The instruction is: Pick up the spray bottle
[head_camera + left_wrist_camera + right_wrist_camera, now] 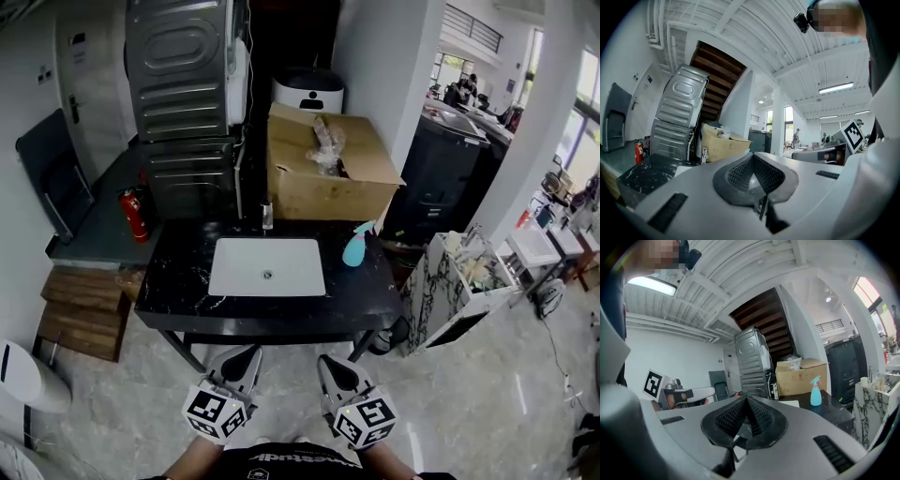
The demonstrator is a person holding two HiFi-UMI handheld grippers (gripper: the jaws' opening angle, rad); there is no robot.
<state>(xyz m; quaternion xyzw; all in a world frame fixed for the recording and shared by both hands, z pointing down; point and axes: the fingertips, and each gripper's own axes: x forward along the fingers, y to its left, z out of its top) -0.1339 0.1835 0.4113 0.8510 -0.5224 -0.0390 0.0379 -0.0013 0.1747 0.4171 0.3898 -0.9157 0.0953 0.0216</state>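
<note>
A light-blue spray bottle [356, 246] with a pink-tipped trigger stands upright at the right rear of the black marble counter [178, 281], just right of the white sink [267, 267]. The right gripper view shows the spray bottle [815, 392] far ahead and to the right. Both grippers are held low in front of the counter, well short of it. My left gripper [242, 364] has its jaws together with nothing between them, as the left gripper [752, 161] also shows in its own view. My right gripper [334, 367] is shut and empty, its pads meeting in the right gripper view [747, 404].
A cardboard box [323, 173] sits behind the counter, with a small faucet [267, 216] in front of it. A grey metal appliance [183, 94] and a red fire extinguisher [136, 214] stand at the back left. A marble-patterned cabinet [459, 281] is at the right, wooden boards [84, 309] at the left.
</note>
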